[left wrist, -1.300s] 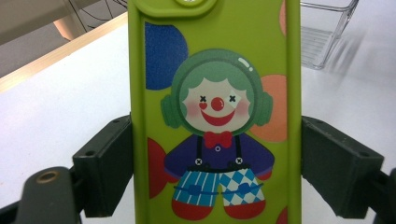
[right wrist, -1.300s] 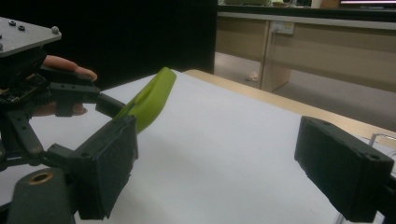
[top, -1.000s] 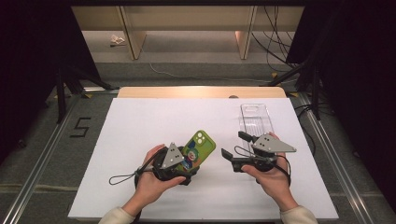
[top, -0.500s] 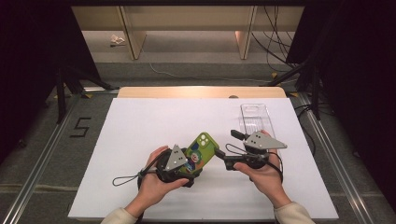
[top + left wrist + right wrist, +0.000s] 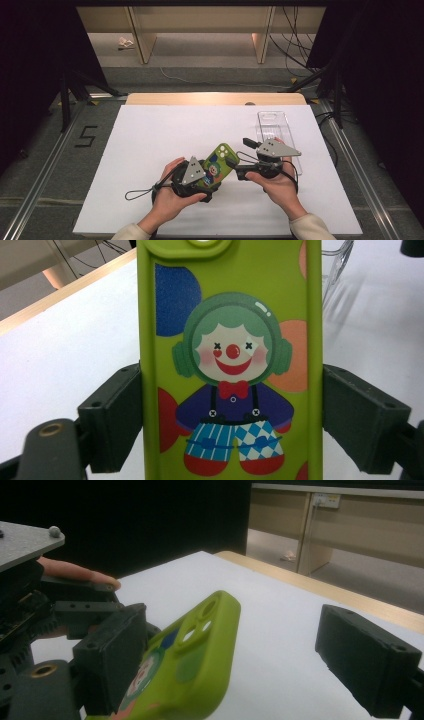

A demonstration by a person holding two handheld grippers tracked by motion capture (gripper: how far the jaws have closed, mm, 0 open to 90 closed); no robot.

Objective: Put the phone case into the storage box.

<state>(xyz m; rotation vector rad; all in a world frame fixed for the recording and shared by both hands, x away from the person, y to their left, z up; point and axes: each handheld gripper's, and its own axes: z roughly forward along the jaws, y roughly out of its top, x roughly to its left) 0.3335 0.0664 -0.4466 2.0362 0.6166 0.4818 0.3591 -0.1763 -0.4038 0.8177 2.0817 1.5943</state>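
Note:
A lime-green phone case (image 5: 220, 159) printed with a clown (image 5: 231, 385) hangs tilted just above the white table sheet (image 5: 165, 132). My left gripper (image 5: 211, 173) is shut on it, one pad pressed on each long side (image 5: 230, 415). My right gripper (image 5: 239, 152) points left at the case's camera end (image 5: 202, 635). That end lies between its open jaws (image 5: 240, 665), close against one pad and well apart from the other. A clear phone case (image 5: 274, 130) lies flat on the sheet behind the right gripper.
The wooden table edge (image 5: 215, 98) runs along the back of the sheet. Beyond it are pale cabinets (image 5: 200, 25) and cables on the floor. Dark stands flank the table. A cord loop (image 5: 137, 192) trails left of the left hand.
My right gripper has edged left, bringing its jaws around the camera end of the green case. The left hand and the case have barely moved.

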